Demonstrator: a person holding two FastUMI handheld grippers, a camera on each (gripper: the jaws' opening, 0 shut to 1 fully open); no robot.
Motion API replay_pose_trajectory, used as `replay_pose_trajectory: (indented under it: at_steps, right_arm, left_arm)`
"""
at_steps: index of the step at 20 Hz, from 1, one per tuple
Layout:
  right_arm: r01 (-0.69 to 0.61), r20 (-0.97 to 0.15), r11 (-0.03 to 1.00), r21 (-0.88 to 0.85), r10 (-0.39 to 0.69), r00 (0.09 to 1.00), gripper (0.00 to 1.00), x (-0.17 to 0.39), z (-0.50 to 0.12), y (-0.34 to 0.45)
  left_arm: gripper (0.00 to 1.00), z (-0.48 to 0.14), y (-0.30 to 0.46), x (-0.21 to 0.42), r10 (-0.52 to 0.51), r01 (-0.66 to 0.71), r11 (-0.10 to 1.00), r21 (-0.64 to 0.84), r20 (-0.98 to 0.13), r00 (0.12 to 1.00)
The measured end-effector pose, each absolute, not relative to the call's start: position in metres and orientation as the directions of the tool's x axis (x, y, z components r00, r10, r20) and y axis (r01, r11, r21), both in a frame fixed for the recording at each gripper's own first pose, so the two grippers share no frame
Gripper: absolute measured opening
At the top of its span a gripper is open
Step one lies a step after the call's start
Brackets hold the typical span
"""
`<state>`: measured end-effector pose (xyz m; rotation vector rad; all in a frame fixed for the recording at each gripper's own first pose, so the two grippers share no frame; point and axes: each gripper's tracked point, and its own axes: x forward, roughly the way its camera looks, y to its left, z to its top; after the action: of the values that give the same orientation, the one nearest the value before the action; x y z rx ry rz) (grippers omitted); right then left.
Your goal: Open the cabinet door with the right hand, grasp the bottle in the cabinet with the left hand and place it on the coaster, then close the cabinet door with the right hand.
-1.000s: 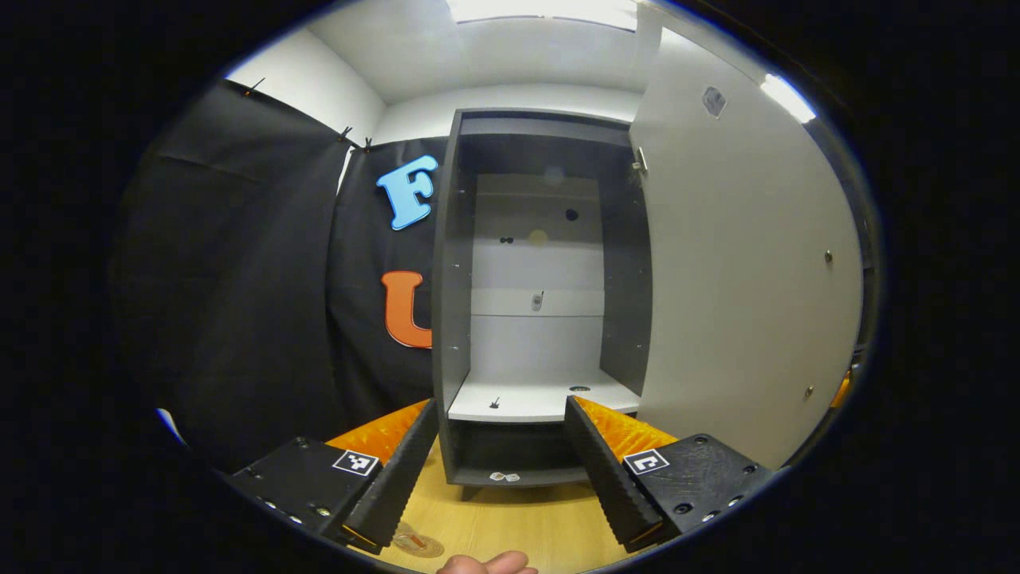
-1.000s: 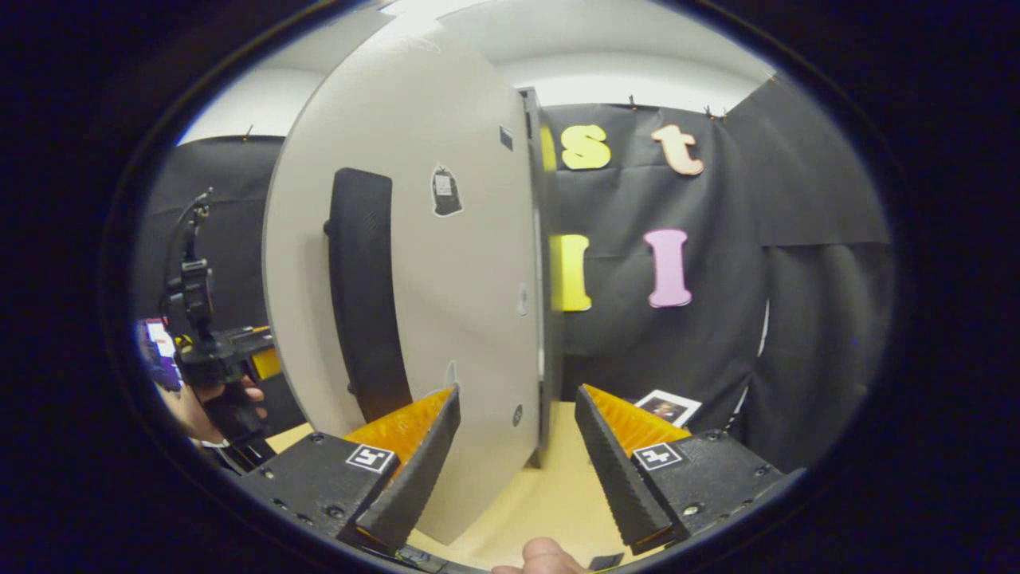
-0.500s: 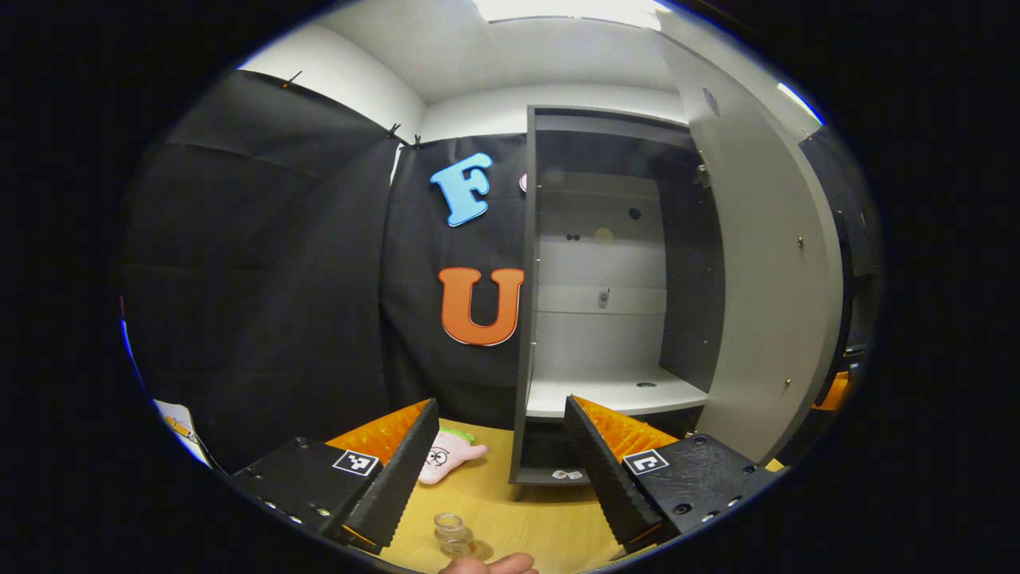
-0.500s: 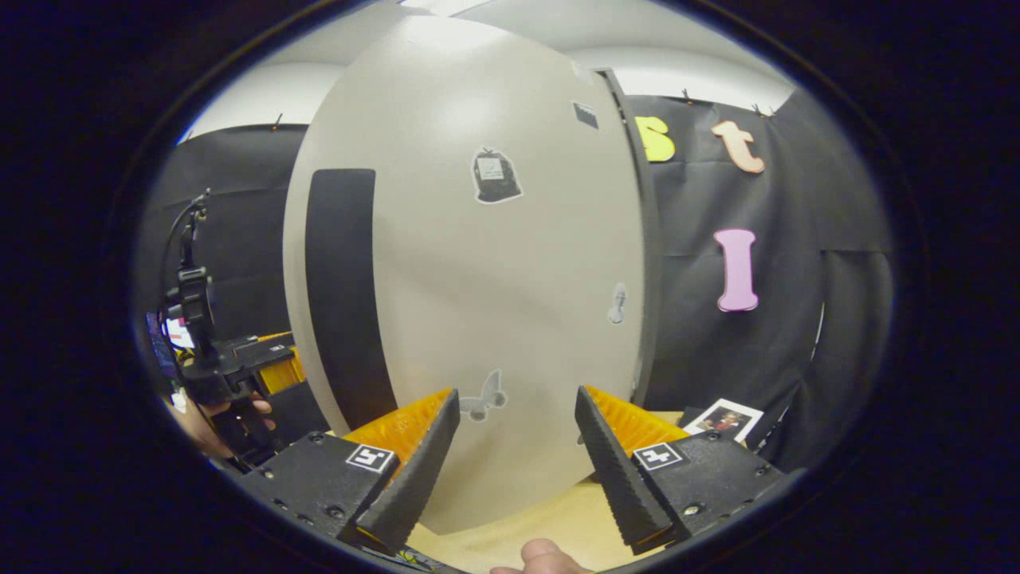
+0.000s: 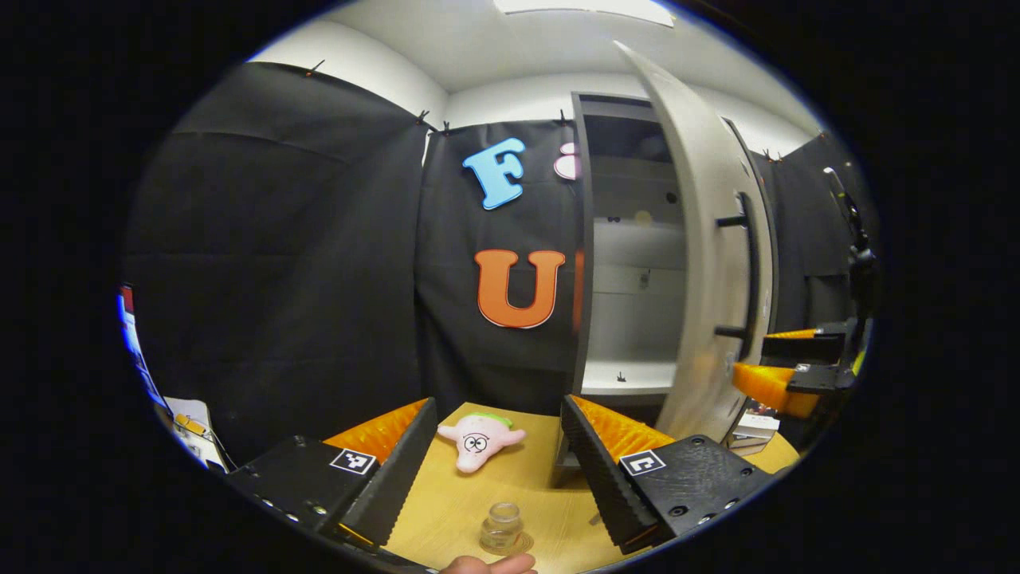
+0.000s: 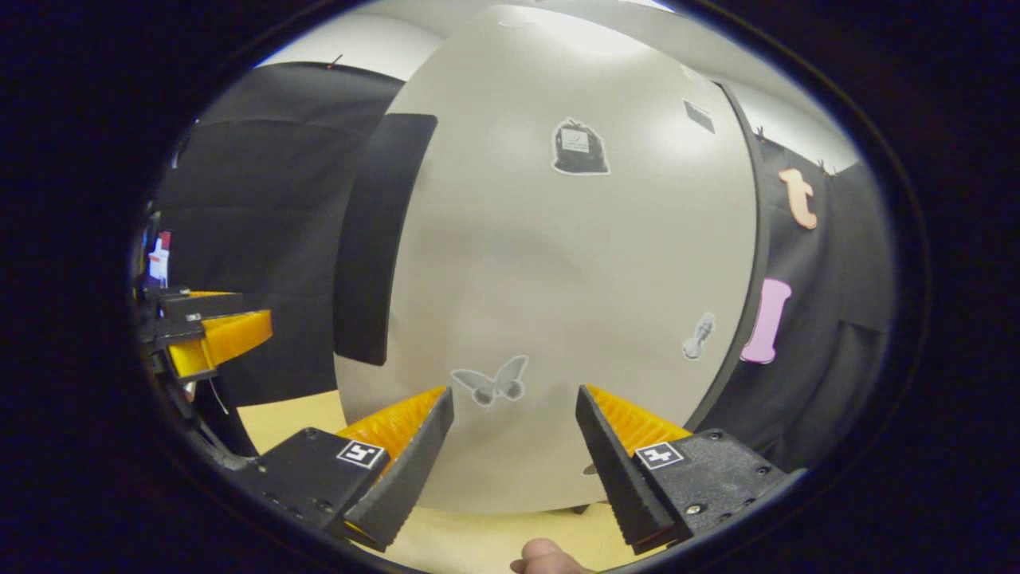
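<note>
Standing on the wooden table (image 5: 526,494) near a pink plush toy (image 5: 478,440), the small clear glass bottle (image 5: 502,528) sits between the wide-spread, empty fingers of the left gripper (image 5: 498,470), while the right gripper (image 6: 514,458), likewise spread and empty, faces the partly open pale grey cabinet door (image 6: 574,279).

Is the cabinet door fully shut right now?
No, partly open. In the left gripper view the cabinet door stands angled off the cabinet, with the inner shelf showing.
</note>
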<state>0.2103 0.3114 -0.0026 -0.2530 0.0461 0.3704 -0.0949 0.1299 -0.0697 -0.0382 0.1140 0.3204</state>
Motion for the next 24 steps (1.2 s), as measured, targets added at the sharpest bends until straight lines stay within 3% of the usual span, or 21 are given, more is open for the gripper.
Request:
replay_pose_trajectory:
  at_steps: [7,9,13,20,24]
  right_arm:
    - [-0.342,-0.077,0.915,-0.216,0.333,0.940,0.99,0.215,-0.010,0.342]
    - [-0.303,-0.068,0.931,-0.203,0.295,0.953,0.99,0.210,-0.013,0.329]
    - [-0.233,-0.066,0.964,-0.128,0.226,0.972,1.00,0.206,-0.017,0.296]
    - [0.003,-0.043,0.997,0.080,0.000,0.999,0.99,0.177,0.016,0.253]
    - [0.022,-0.062,0.995,0.094,-0.016,0.998,0.99,0.173,0.023,0.233]
  left_arm:
    - [0.96,-0.057,0.100,-0.085,0.160,-0.161,0.987,0.002,-0.078,0.984]
    - [1.00,-0.058,0.098,-0.082,0.134,-0.134,0.991,0.007,-0.083,0.987]
    - [0.96,-0.062,0.094,-0.079,0.094,-0.095,0.995,-0.009,-0.076,0.993]
    - [0.96,-0.025,0.072,-0.053,0.026,-0.027,0.999,-0.041,-0.025,0.999]
    - [0.96,-0.015,0.047,-0.014,-0.003,0.002,0.999,-0.054,-0.010,1.000]
